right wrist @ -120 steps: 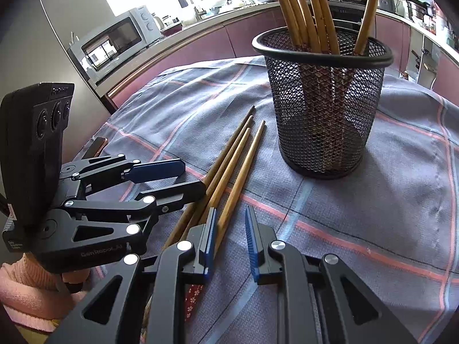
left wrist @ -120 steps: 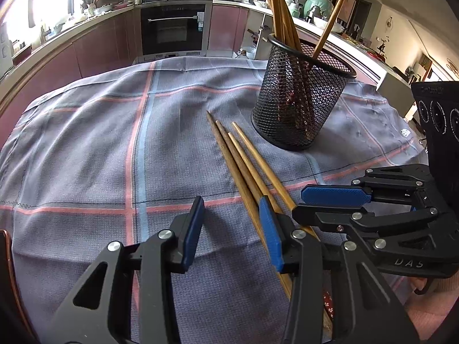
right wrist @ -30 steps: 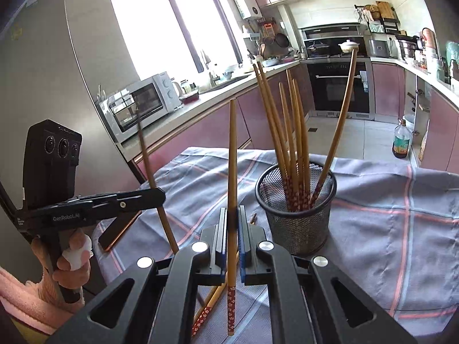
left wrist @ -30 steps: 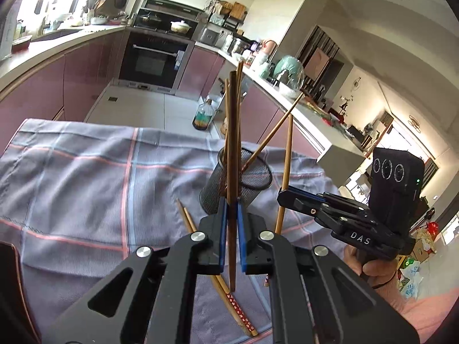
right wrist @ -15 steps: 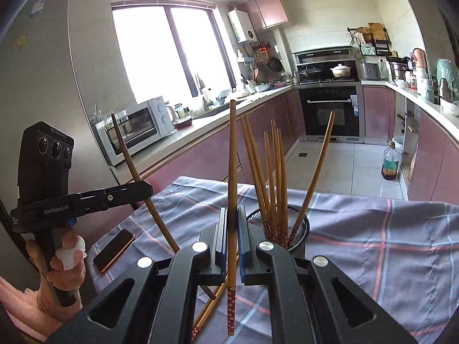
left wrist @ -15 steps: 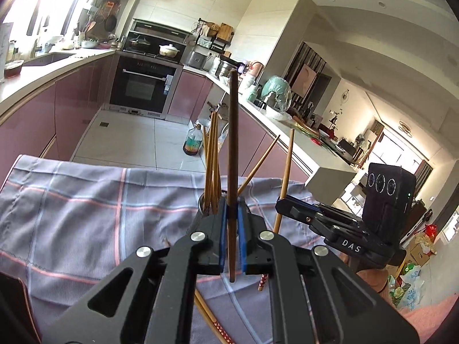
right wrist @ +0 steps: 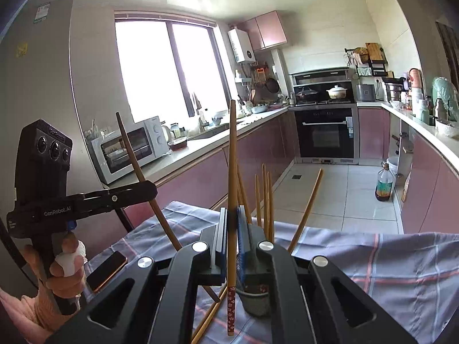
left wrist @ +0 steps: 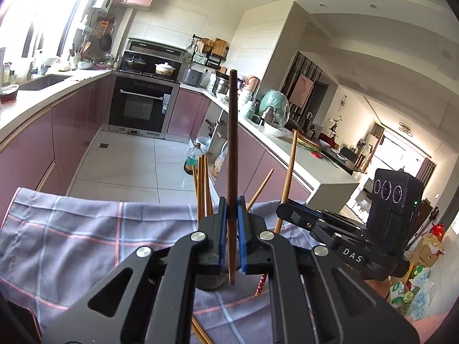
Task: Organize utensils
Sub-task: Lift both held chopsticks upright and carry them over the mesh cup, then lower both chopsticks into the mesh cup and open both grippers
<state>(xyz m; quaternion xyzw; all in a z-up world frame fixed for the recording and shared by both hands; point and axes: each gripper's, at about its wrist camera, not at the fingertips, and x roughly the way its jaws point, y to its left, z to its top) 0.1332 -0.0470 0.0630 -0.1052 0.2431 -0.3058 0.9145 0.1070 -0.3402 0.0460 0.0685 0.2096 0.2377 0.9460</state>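
The left gripper (left wrist: 230,229) has its jaws clamped on a dark chopstick (left wrist: 232,149) held upright, its lower tip hanging free above the cloth (left wrist: 86,235) that covers the surface. The right gripper (right wrist: 231,235) is likewise clamped on a lighter chopstick (right wrist: 231,172), also upright, whose flower-patterned end points down. Both sticks are held in the air near the mesh holder (right wrist: 254,301), which stands on the cloth and is mostly hidden behind the jaws in each view. The left view shows the right gripper from the side, with its chopstick leaning a little and the patterned tip low beside the holder; the bundle of chopsticks (left wrist: 202,183) in the holder rises just left of the blue pads. The right view shows what the left one hides: the left hand (right wrist: 61,275) on its handle, with a white wrap on one finger, a phone (right wrist: 106,269) lying on the cloth near it, and loose chopsticks (right wrist: 209,315) lying on the cloth below the jaws. It also shows the sticks in the holder fanned out, one leaning far right.
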